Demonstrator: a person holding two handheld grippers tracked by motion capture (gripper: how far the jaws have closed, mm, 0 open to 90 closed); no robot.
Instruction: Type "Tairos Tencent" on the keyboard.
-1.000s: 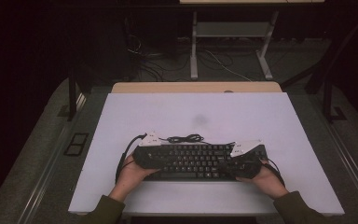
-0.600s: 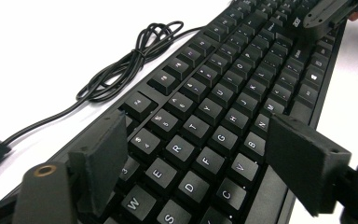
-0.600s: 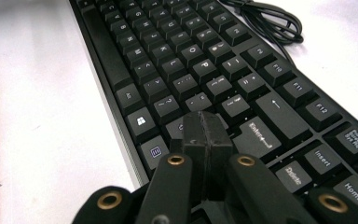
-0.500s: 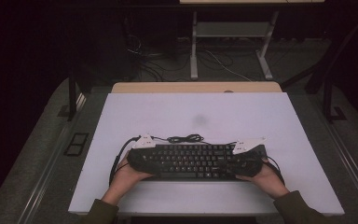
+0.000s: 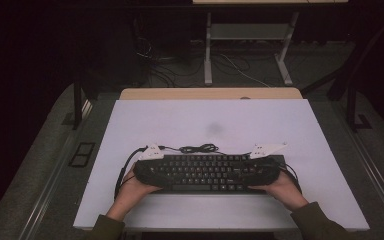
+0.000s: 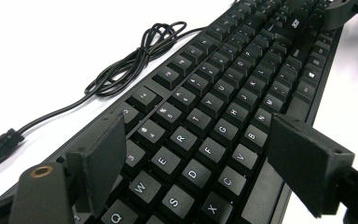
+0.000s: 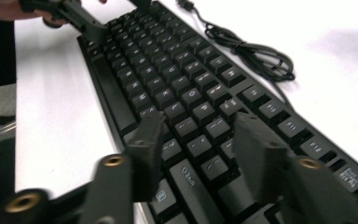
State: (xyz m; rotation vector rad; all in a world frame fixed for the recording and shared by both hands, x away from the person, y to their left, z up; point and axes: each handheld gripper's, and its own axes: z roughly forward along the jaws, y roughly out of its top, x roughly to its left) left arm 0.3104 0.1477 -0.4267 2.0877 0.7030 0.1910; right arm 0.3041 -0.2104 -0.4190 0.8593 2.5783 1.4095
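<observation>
A black keyboard lies lengthwise near the front of the white table, its coiled cable behind it. My left gripper is over its left end and my right gripper over its right end, with a hand behind each. In the left gripper view the left gripper has its jaws apart just above the keyboard, with the Q-to-V keys between them. In the right gripper view the right gripper also stands open over the keyboard. I cannot tell whether the jaws touch the keys.
The cable runs from the keyboard's back edge in a loose bundle. A wooden strip borders the table's far edge. Desk legs and floor cables lie beyond. The table's far half is bare white surface.
The keyboard has swung from slightly slanted to square with the table's front edge and shifted a little left. Both grippers stayed at its ends and moved with it.
</observation>
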